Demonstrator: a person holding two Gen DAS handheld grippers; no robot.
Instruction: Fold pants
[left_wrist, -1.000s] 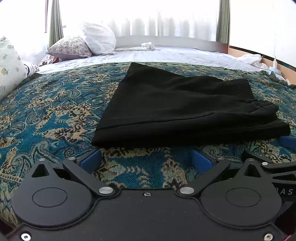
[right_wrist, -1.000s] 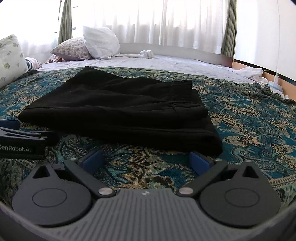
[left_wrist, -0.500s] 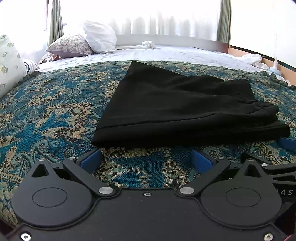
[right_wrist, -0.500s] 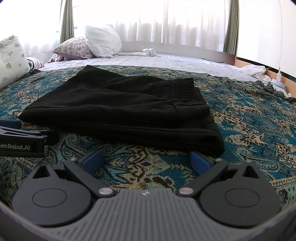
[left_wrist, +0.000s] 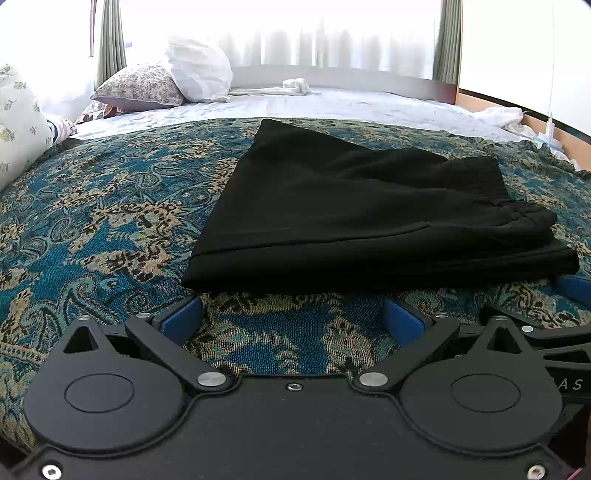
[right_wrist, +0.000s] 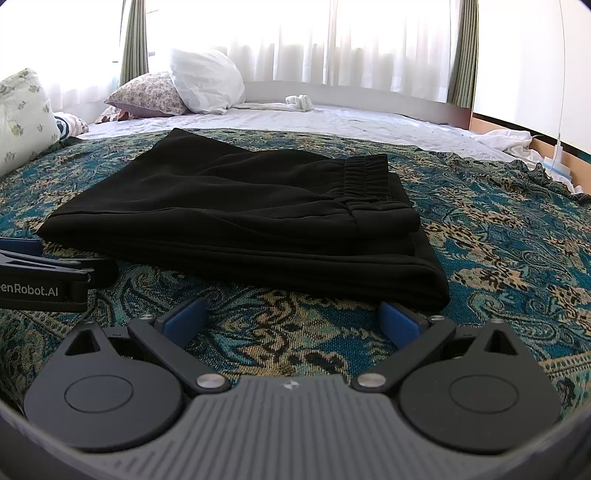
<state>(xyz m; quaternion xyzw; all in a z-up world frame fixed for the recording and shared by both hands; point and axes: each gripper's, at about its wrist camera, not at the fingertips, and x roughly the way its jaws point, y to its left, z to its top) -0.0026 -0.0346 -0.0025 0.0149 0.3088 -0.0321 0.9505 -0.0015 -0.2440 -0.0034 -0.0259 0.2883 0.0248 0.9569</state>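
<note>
Both tongs wide, empty — only right view shows pants' (right_wrist: 236, 218) waistband (right_wrist: 365, 177).

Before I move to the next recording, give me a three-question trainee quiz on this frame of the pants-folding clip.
1. True or false: the black pants lie folded on the patterned blue bedspread.
2. What does the left gripper hold? A) the pants B) a pillow C) nothing
3. Fill in: in the right wrist view, the elastic waistband sits at the pants' ____ end.

Key
1. True.
2. C: both it and the right gripper are open, just short of the near edge of the pants.
3. Right.
</note>
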